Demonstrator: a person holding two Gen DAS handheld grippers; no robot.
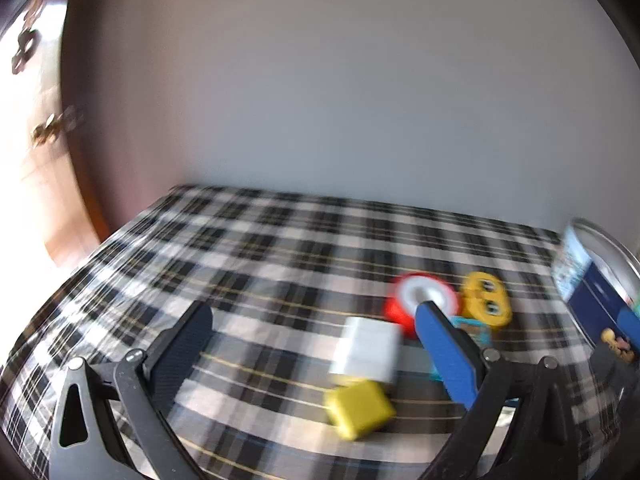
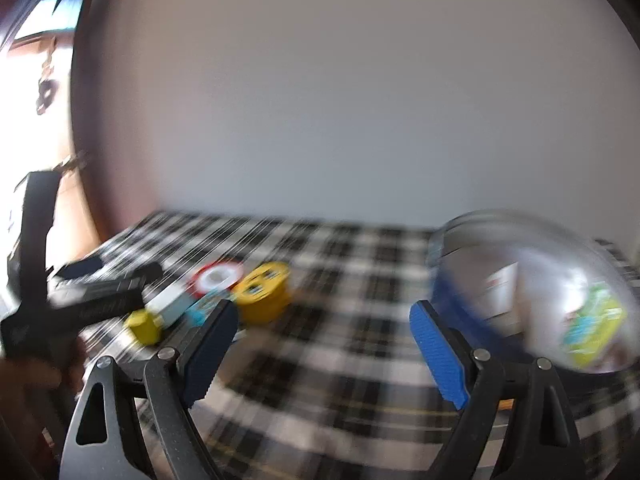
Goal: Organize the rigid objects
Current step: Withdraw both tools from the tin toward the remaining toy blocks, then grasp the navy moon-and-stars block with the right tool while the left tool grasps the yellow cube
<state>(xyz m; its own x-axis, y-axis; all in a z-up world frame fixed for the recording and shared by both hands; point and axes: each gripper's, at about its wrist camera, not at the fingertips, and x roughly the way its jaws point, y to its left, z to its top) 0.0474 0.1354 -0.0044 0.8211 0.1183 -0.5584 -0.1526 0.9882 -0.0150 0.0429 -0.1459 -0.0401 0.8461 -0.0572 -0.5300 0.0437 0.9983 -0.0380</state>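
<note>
A yellow block (image 1: 359, 409), a white box (image 1: 367, 350), a red-and-white roll (image 1: 420, 300), a yellow round toy (image 1: 486, 298) and a small blue-orange piece (image 1: 476, 330) lie close together on the plaid tablecloth (image 1: 260, 264). My left gripper (image 1: 316, 318) is open and empty, just above and in front of the white box and yellow block. My right gripper (image 2: 324, 318) is open and empty over bare cloth, between the yellow round toy (image 2: 264, 292) and a round tin (image 2: 532, 292). The left gripper (image 2: 100, 280) shows in the right wrist view beside the yellow block (image 2: 145, 327).
The round tin (image 1: 596, 292), with a blue printed wall and a metal rim, stands at the table's right. A plain wall rises behind the table. A wooden door with metal handles (image 1: 48, 132) is at the left. Both views are motion-blurred.
</note>
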